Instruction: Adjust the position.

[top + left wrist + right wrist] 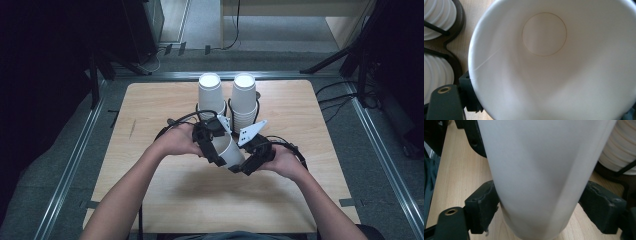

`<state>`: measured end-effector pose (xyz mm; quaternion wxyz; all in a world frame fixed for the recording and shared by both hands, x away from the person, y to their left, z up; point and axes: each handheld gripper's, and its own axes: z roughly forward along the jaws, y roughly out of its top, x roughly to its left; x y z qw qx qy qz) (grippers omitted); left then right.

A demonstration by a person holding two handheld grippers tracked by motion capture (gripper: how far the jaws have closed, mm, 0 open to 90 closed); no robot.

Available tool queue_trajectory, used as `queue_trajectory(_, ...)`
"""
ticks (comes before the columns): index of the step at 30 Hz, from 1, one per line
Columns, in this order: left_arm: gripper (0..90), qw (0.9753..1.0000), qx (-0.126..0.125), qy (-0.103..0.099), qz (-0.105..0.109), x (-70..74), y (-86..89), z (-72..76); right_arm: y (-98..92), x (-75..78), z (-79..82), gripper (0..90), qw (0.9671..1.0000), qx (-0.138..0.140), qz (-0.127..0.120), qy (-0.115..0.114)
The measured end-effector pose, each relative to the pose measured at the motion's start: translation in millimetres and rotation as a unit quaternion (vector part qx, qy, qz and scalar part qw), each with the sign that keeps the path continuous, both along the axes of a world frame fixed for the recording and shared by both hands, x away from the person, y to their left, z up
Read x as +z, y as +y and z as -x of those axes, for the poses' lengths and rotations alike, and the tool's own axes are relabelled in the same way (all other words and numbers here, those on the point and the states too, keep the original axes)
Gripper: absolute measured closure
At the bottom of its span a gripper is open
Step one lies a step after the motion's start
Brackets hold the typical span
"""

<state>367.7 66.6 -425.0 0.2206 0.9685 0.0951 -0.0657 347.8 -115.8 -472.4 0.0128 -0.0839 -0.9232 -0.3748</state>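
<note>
1. The right tongs [248,164], nearest the person, are clamped on the narrow base end of a white paper cup [229,150]. In the right gripper view both black pads press the cup wall [541,177], which looks slightly pinched in. I would keep that squeeze light so the cup does not crumple.
2. The left tongs [212,145] grip the same cup at its rim end. The left gripper view looks straight into the open mouth [554,62], with one jaw at the rim. Whether this pair is pulling a nested cup free I cannot tell.
3. The cup hangs tilted above the table [150,110], between the two tongs at mid-table.
4. Just beyond stand two stacks of cups [227,100] in a black wire holder. Any pull should run along the cup's axis, away from those stacks.
</note>
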Motion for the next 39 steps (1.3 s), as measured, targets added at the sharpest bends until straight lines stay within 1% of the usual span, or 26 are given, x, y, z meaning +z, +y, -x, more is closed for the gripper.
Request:
queue_trajectory(3, 10.7, 0.9999, -0.003, -0.001, 0.01, 0.1, 0.7, 0.3, 1.6, -1.2, -1.2, 21.9, 0.9998, 0.003, -0.015, 0.014)
queue_trajectory(6, 10.4, 1.0, -0.002, 0.008, 0.004, -3.2, 1.4, 1.8, 3.3, -1.2, 0.2, 23.2, 0.9999, 0.008, -0.007, 0.013)
queue_trajectory(7, 10.0, 1.0, -0.004, 0.004, 0.005, -4.5, 1.4, 2.3, 3.3, -0.9, 1.5, 23.4, 0.9999, 0.008, 0.0, 0.012)
queue_trajectory(8, 9.4, 0.9999, -0.004, -0.006, 0.008, -4.7, 1.6, 3.3, 2.7, -0.9, 1.8, 23.5, 0.9999, 0.01, 0.001, 0.005)
queue_trajectory(9, 8.1, 0.9997, -0.003, -0.013, 0.02, -5.2, 2.4, 4.7, 1.9, -0.9, 1.7, 23.4, 1.0, 0.01, 0.0, 0.002)
queue_trajectory(10, 4.8, 0.9994, 0.002, -0.021, 0.029, -5.1, 2.7, 6.4, 0.8, 0.0, 1.7, 23.4, 1.0, 0.009, 0.001, 0.001)
queue_trajectory(11, 0.0, 0.9988, 0.008, -0.034, 0.035, -4.0, 3.7, 7.9, -0.3, 0.5, 1.0, 23.4, 1.0, 0.007, 0.003, -0.001)
queue_trajectory(12, 0.0, 0.9983, 0.012, -0.037, 0.043, -3.0, 5.2, 8.5, -1.7, 1.0, 0.1, 23.4, 1.0, 0.004, 0.003, 0.001)
queue_trajectory(14, 0.0, 0.9973, 0.019, -0.035, 0.061, -1.8, 9.3, 9.1, -4.1, 2.4, -1.3, 23.4, 1.0, 0.004, -0.004, 0.007)
queue_trajectory(16, 0.0, 0.9964, 0.027, -0.033, 0.074, -2.5, 13.5, 9.3, -5.6, 4.5, -1.6, 23.3, 0.9999, 0.001, -0.009, 0.006)
queue_trajectory(18, 0.0, 0.9949, 0.032, -0.026, 0.092, -3.3, 18.4, 9.9, -6.7, 6.2, -1.4, 23.3, 0.9999, -0.002, -0.012, 0.005)
queue_trajectory(19, 0.0, 0.9939, 0.035, -0.025, 0.102, -3.5, 21.0, 9.9, -7.1, 6.7, -1.5, 23.3, 0.9999, -0.002, -0.014, 0.004)
queue_trajectory(21, 0.0, 0.9905, 0.039, -0.011, 0.131, -4.2, 26.6, 9.5, -7.8, 7.5, -1.5, 23.2, 0.9998, -0.001, -0.018, 0.007)
queue_trajectory(22, 0.0, 0.9891, 0.046, -0.013, 0.139, -4.7, 28.7, 10.1, -7.9, 7.6, -1.4, 23.2, 0.9998, -0.002, -0.019, 0.007)
queue_trajectory(24, 0.0, 0.9874, 0.056, -0.017, 0.147, -6.8, 31.7, 10.7, -8.0, 7.4, -1.8, 23.1, 0.9997, -0.002, -0.021, 0.008)
queue_trajectory(25, 0.0, 0.986, 0.06, -0.019, 0.154, -8.2, 33.0, 11.4, -8.1, 7.5, -1.9, 23.1, 0.9997, -0.004, -0.021, 0.008)
queue_trajectory(26, 0.0, 0.9854, 0.063, -0.015, 0.158, -9.1, 33.8, 11.5, -8.2, 7.4, -2.3, 23.1, 0.9997, -0.005, -0.022, 0.01)
queue_trajectory(28, 0.0, 0.9828, 0.07, -0.018, 0.17, -11.1, 35.1, 13.6, -8.6, 7.7, -2.7, 23.1, 0.9997, -0.006, -0.023, 0.008)
queue_trajectory(29, 0.0, 0.981, 0.075, -0.017, 0.178, -12.3, 35.5, 14.5, -8.9, 8.0, -3.0, 23.1, 0.9996, -0.005, -0.025, 0.01)
queue_trajectory(30, 0.0, 0.9781, 0.082, -0.014, 0.191, -13.6, 36.1, 15.2, -9.3, 8.4, -3.0, 23.1, 0.9996, -0.006, -0.027, 0.01)
queue_trajectory(31, 0.0, 0.9752, 0.084, -0.001, 0.205, -15.5, 36.7, 15.0, -9.3, 8.5, -3.3, 23.1, 0.9995, -0.005, -0.028, 0.012)
queue_trajectory(32, 0.0, 0.9734, 0.087, 0.005, 0.212, -17.1, 36.9, 15.0, -9.3, 8.2, -3.7, 23.1, 0.9994, -0.004, -0.031, 0.012)
queue_trajectory(35, 0.0, 0.9691, 0.099, 0.008, 0.226, -21.9, 35.7, 15.9, -8.1, 7.4, -3.7, 23.0, 0.9994, -0.003, -0.032, 0.013)
queue_trajectory(36, 0.0, 0.9683, 0.103, 0.005, 0.227, -22.9, 35.1, 16.4, -7.6, 7.2, -3.5, 23.0, 0.9994, -0.004, -0.031, 0.013)
queue_trajectory(37, 0.0, 0.9669, 0.105, 0.007, 0.232, -23.5, 34.5, 16.5, -7.1, 6.9, -3.3, 23.0, 0.9994, -0.003, -0.031, 0.014)
queue_trajectory(39, 0.0, 0.963, 0.112, 0.007, 0.245, -24.1, 34.0, 16.9, -6.5, 6.4, -3.9, 23.0, 0.9995, -0.001, -0.03, 0.012)
